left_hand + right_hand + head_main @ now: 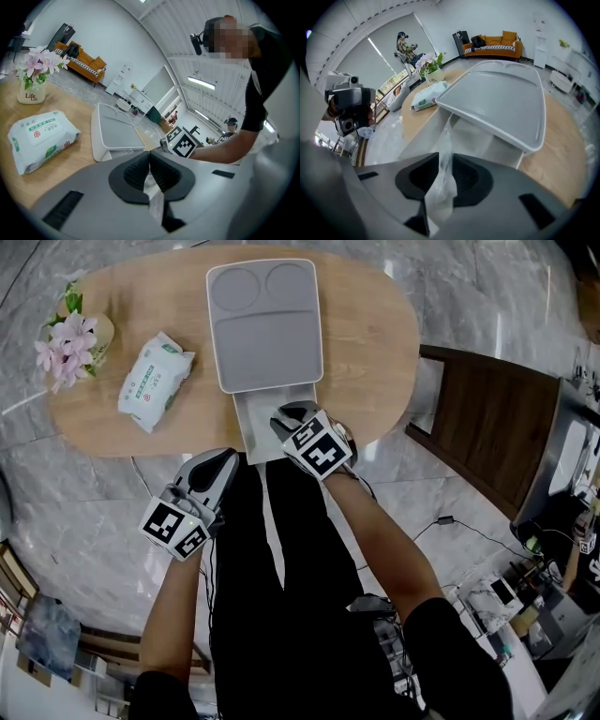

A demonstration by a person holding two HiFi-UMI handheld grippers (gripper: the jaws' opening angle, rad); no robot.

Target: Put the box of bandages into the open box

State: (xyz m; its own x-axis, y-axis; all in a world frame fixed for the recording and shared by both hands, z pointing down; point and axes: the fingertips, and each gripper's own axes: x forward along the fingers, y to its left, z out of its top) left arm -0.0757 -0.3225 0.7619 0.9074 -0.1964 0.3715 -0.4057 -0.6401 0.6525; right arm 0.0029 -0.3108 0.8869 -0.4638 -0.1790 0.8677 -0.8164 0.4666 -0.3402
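A white open box (249, 432) sits at the near edge of the oval wooden table, its lid (265, 343) thrown back flat. My right gripper (286, 416) points down into it. In the right gripper view a strip of clear plastic film (443, 187) stands between the jaws, which are slightly apart, over the box's white inside (476, 136). My left gripper (220, 465) hangs off the table's near edge. Its jaws are shut on a scrap of clear film (154, 199). I cannot make out a bandage box in any view.
A pack of wet wipes (153, 381) lies left of the lid, and a small vase of pink flowers (75, 338) stands at the far left end. A dark wooden chair (487, 418) stands to the right of the table.
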